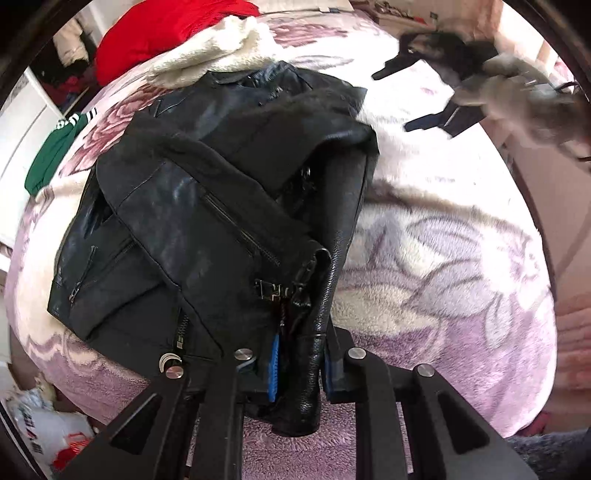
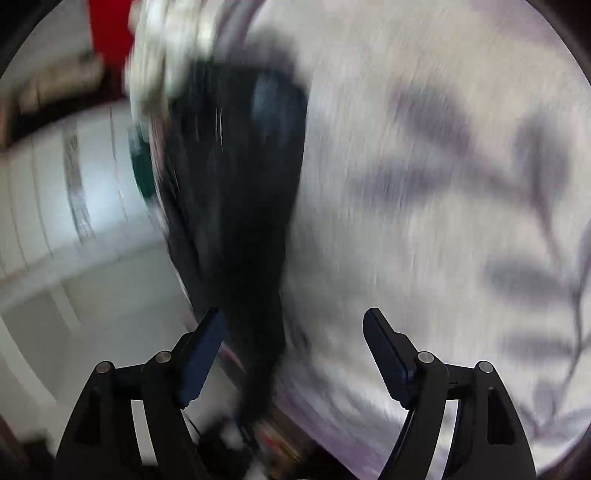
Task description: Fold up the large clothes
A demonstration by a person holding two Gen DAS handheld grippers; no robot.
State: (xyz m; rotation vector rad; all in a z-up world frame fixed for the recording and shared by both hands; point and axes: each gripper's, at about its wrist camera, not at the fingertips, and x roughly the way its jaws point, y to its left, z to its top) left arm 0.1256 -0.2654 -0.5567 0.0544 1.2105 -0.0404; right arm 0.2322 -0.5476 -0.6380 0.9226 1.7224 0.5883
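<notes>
A black leather jacket (image 1: 207, 221) lies partly folded on the bed's floral blanket (image 1: 443, 266). My left gripper (image 1: 301, 365) is shut on the jacket's near hem, with a strip of leather pinched between its blue pads. My right gripper (image 1: 413, 99) shows in the left wrist view at the far right, open and empty above the blanket. In the blurred right wrist view my right gripper (image 2: 295, 332) is open with its jaws wide apart, and the jacket (image 2: 240, 184) is a dark shape ahead and to the left.
A red garment (image 1: 166, 33) and a white fleece garment (image 1: 221, 48) lie at the far end of the bed. A green garment (image 1: 51, 155) hangs at the left edge. Plastic bags (image 1: 48, 424) lie on the floor at lower left.
</notes>
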